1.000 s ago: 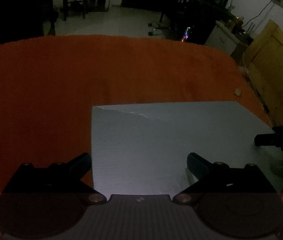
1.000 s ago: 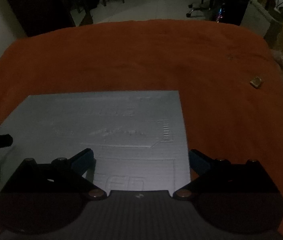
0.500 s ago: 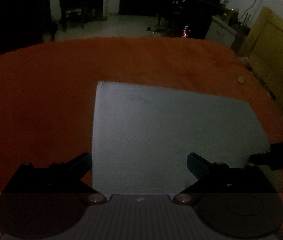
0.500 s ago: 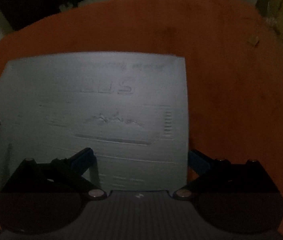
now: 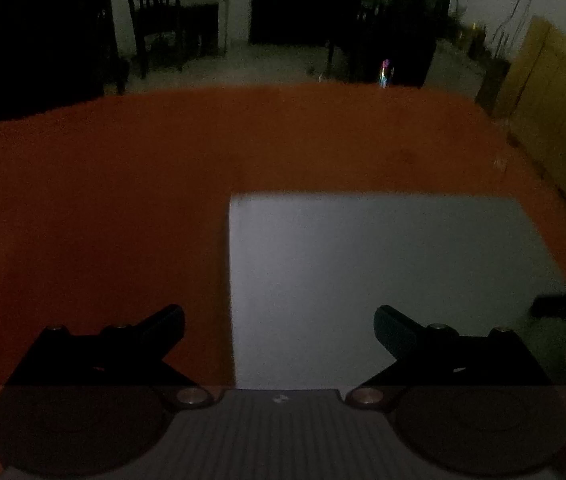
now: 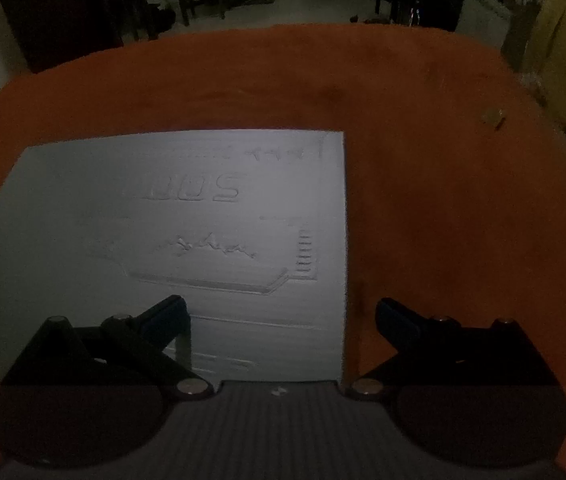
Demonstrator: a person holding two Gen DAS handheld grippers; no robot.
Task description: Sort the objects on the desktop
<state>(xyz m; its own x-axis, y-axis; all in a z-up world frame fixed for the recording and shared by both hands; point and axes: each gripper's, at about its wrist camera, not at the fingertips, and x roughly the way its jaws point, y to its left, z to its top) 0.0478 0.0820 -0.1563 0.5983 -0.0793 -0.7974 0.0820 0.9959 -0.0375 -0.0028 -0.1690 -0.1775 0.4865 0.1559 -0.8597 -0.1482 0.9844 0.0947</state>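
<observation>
A flat pale grey pack (image 6: 203,208) with an embossed "500" on top lies on the orange tablecloth (image 6: 443,200). My right gripper (image 6: 281,308) is open and straddles the pack's right edge near its front: the left finger is over the pack, the right finger over the cloth. In the left wrist view the same pack (image 5: 383,280) fills the lower right. My left gripper (image 5: 279,320) is open across the pack's left edge. Nothing is held between either pair of fingers. I cannot tell whether the fingers touch the pack.
A small pale scrap (image 6: 493,117) lies on the cloth at the far right. A wooden cabinet (image 5: 555,120) stands beyond the table's right edge. A dark chair (image 5: 155,12) and furniture stand on the floor behind. The room is dim.
Both views have shifted over the pack, so more of its top face and the "500" print show. Both grippers stay open.
</observation>
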